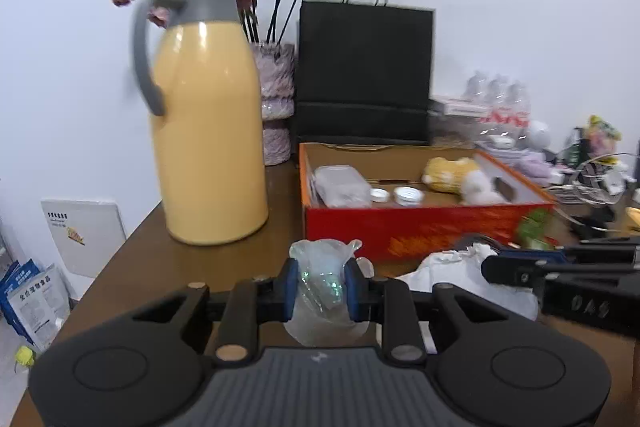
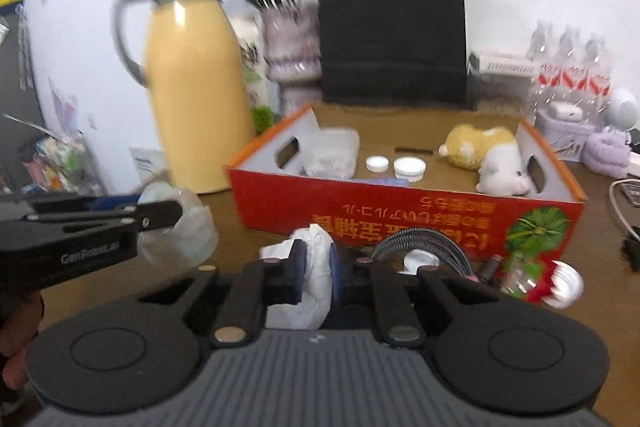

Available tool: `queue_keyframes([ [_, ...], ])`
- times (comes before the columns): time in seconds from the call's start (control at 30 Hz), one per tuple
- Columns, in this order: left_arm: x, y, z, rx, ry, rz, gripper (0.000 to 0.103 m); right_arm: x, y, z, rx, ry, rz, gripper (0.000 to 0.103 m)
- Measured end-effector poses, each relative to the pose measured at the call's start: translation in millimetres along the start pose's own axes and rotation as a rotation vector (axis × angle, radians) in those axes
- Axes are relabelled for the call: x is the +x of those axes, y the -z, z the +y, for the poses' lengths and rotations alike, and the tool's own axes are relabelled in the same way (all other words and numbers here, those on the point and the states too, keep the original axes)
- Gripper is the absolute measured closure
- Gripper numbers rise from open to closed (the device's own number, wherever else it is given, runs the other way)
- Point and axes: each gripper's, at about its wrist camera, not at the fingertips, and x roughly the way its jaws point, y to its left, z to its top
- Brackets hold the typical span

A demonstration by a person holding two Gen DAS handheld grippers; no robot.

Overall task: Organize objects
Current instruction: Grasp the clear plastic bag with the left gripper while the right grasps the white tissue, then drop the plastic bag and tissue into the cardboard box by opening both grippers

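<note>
Clear plastic bag (image 1: 320, 283) pinched in left gripper (image 1: 321, 285), crumpled white bag, perhaps tissue (image 2: 316, 267), clamped in right gripper (image 2: 316, 269), red box (image 2: 400, 219) just ahead, yellow jug (image 1: 208, 131) left.

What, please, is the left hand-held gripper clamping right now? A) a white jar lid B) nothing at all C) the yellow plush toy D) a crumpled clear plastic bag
D: in the left wrist view the left hand-held gripper has its blue pads closed on a crumpled clear plastic bag, in front of the red box.
</note>
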Motion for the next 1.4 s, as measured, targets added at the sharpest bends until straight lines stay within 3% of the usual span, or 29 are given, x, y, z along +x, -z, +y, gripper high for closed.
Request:
queue_keyframes([
  [0.13, -59, 34, -7, -0.030, 0.027, 0.057, 0.080, -71, 29, 5, 0.006, -0.073, -0.010, 0.090],
  [0.27, -90, 59, -19, -0.054, 0.075, 0.134, 0.080, -128, 67, 1, 0.054, -0.063, 0.020, 0.090],
  [0.4, -103, 64, -38, -0.003, 0.090, 0.132, 0.080, -156, 94, 0, 0.072, -0.037, 0.058, 0.090],
  [0.57, -107, 58, -48, 0.013, 0.109, 0.100, 0.080, -178, 95, -10, 0.091, -0.003, 0.011, 0.090],
  [0.77, -86, 29, -39, 0.007, 0.139, 0.060, 0.080, -174, 65, -33, 0.100, 0.005, -0.065, 0.090],
  [0.9, -47, -22, -36, 0.077, 0.150, -0.059, 0.080, -141, 10, -50, 0.062, -0.010, -0.128, 0.090],
  [1.0, -1, -72, -30, 0.090, 0.137, -0.077, 0.080, -101, -45, -61, 0.052, -0.029, -0.168, 0.090],
  [1.07, 31, -100, -27, 0.084, 0.135, -0.077, 0.080, -58, -80, -63, 0.037, -0.055, -0.144, 0.090],
  [1.23, 134, -133, -25, 0.106, 0.063, 0.065, 0.079, 78, -121, -59, 0.025, -0.098, 0.070, 0.090],
  [1.27, 153, -131, -24, 0.115, 0.056, 0.108, 0.079, 102, -121, -60, 0.008, -0.083, 0.111, 0.090],
  [1.33, 187, -122, -23, 0.125, 0.067, 0.184, 0.065, 143, -115, -64, -0.004, -0.069, 0.206, 0.087],
  [1.4, 207, -110, -24, 0.159, 0.066, 0.218, 0.064, 172, -102, -66, -0.003, -0.079, 0.292, 0.078],
])
